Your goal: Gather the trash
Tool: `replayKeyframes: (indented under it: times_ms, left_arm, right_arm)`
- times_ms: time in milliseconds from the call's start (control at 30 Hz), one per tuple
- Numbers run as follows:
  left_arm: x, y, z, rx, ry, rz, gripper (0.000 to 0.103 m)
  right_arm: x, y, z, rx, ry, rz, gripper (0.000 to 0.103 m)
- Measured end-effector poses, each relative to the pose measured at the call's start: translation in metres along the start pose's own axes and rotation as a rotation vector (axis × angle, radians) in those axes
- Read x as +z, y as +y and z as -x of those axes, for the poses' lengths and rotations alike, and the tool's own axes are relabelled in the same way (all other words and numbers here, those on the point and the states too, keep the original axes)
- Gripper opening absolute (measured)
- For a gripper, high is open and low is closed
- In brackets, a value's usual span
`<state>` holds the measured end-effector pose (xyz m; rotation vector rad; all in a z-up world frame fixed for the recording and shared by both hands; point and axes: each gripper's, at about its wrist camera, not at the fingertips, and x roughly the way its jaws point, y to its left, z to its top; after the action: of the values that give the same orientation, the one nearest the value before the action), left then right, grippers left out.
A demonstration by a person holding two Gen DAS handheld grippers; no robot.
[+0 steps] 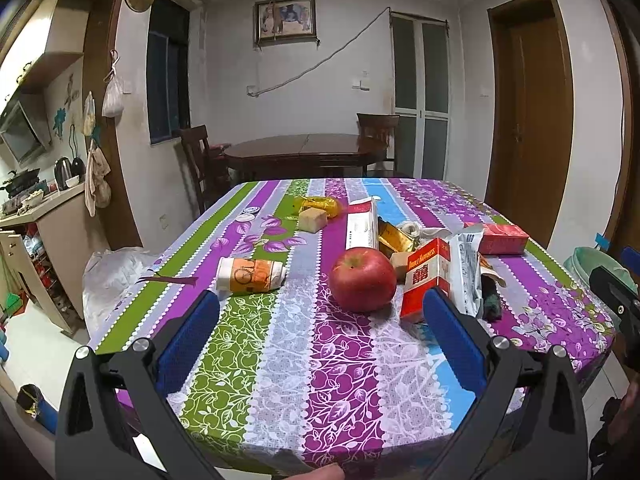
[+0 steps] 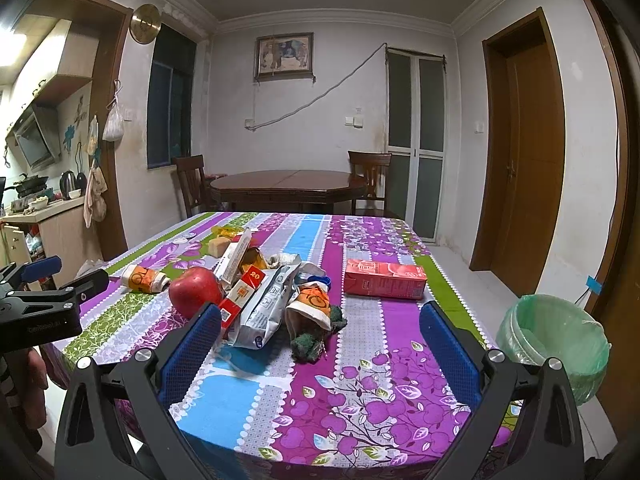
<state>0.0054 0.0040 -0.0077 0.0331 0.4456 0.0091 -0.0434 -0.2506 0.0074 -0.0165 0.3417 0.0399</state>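
1. Left gripper (image 1: 320, 300): the blue-padded fingers (image 1: 188, 340) are spread wide and hold nothing. They hover above the near edge of the table (image 1: 280, 380), which carries a striped floral cloth.
2. Right gripper (image 2: 320, 312): spread equally wide, nothing between the pads. It hovers over the near right part of the same table (image 2: 360, 400).
3. Trash location: the litter lies in a loose cluster at mid-table, beyond the tips of both grippers and touching neither.
4. Ahead of the left gripper, between the lines of its fingers, sits a red apple (image 1: 362, 280). A crumpled orange-and-white wrapper (image 1: 250, 276) lies to its left, just past the left fingertip.
5. A red-and-white cigarette pack (image 1: 424, 276) stands upright directly behind the right-hand fingertip of the left gripper, with a silver-white foil bag (image 1: 466, 264) leaning against it.
6. In the right wrist view, the foil bag (image 2: 266, 308) and a second orange-and-white wrapper (image 2: 312, 308) lie between the finger lines, nearer the left pad. A dark green scrap (image 2: 312, 340) lies just in front of the wrapper.
7. A flat red carton (image 2: 384, 279) lies apart from the cluster, further back toward the right side.
8. A bin lined with a green bag (image 2: 556, 340) stands on the floor beside the table's right edge, just outside the right finger.
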Motion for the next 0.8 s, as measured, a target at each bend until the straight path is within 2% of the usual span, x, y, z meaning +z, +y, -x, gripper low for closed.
replayKeyframes:
  times_ms: [800]
  left_arm:
    - [-0.0011,0.0035,-0.0072,0.01,0.024,0.004,0.098]
  right_arm:
    - [-0.0049,-0.0006,-0.0055,0.005,0.012,0.005,0.099]
